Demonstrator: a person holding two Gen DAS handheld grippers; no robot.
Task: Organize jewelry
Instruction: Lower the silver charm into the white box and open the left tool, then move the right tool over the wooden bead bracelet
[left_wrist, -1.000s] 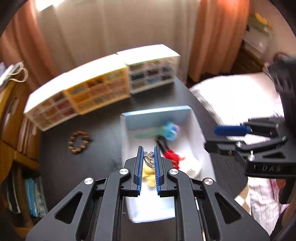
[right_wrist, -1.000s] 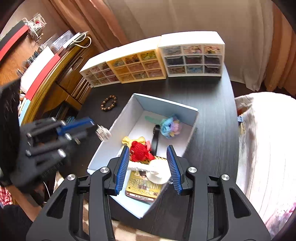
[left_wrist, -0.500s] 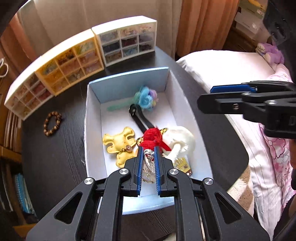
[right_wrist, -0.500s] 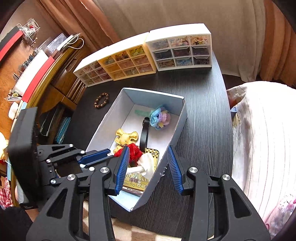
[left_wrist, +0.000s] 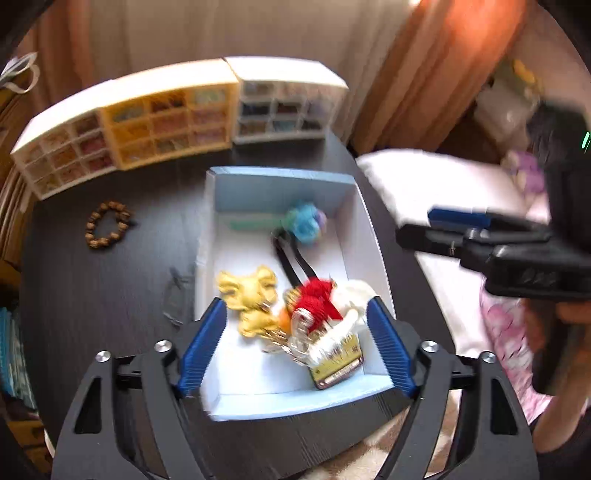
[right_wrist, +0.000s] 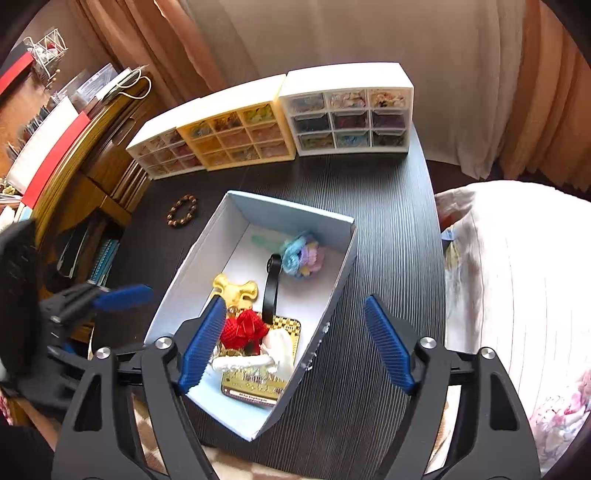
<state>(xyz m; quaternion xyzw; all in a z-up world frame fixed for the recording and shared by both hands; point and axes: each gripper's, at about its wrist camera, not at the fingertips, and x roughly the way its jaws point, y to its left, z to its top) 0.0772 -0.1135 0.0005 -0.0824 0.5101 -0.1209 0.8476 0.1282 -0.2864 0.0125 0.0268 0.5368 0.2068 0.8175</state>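
Note:
A pale blue open box (left_wrist: 280, 182) (right_wrist: 288, 208) on the dark table holds a gold charm (left_wrist: 249, 291) (right_wrist: 236, 290), a red knot ornament (left_wrist: 316, 297) (right_wrist: 243, 328), a blue-purple flower piece (left_wrist: 304, 221) (right_wrist: 301, 253), a black strap (right_wrist: 271, 291), a white piece (left_wrist: 354, 295), a gold card (right_wrist: 258, 384) and a clear silvery trinket (left_wrist: 301, 334). My left gripper (left_wrist: 295, 343) is open above the box's near end, empty. My right gripper (right_wrist: 295, 343) is open above the box's near right wall, empty.
Three small drawer cabinets, white (right_wrist: 162, 151), yellow (right_wrist: 236, 129) and white (right_wrist: 349, 114), line the table's back. A brown bead bracelet (left_wrist: 107, 229) (right_wrist: 181, 216) lies left of the box. A bed (right_wrist: 517, 295) stands to the right, shelves (right_wrist: 74, 147) to the left.
My left gripper opened and let go of the silvery trinket, which now lies in the box by the red knot. My right gripper opened wider and shifted a little.

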